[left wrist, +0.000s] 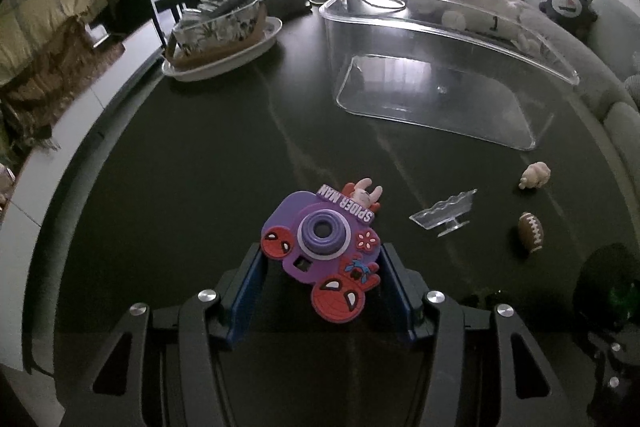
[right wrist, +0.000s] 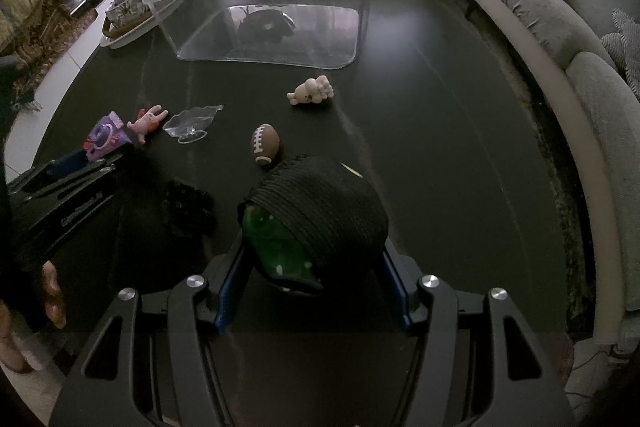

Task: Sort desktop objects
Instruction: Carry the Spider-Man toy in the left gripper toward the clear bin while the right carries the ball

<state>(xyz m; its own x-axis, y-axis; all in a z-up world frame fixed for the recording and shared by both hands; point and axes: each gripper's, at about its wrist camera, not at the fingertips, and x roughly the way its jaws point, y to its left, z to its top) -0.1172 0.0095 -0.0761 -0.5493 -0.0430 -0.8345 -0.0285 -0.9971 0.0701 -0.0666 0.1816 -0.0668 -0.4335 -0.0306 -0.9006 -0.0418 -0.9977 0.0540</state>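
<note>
Straddling the purple Spider-Man toy camera [left wrist: 320, 251] with the left gripper [left wrist: 320, 267] — fingers spread wide, apparently lined up for a pinch. Bracketing a black ribbed cap with green visor [right wrist: 316, 223] with the right gripper [right wrist: 314, 275], likewise spread. Waiting beyond on the dark table [left wrist: 180, 167]: clear bin [left wrist: 448, 67]; sofa [right wrist: 560, 27] alongside.

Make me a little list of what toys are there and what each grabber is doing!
left gripper: around the purple Spider-Man toy camera
right gripper: around the black and green ball
loose toys: football, cream puppy figure, pink bunny figure
also there: clear stand
clear bin: no toys inside
surface: dark table
</note>
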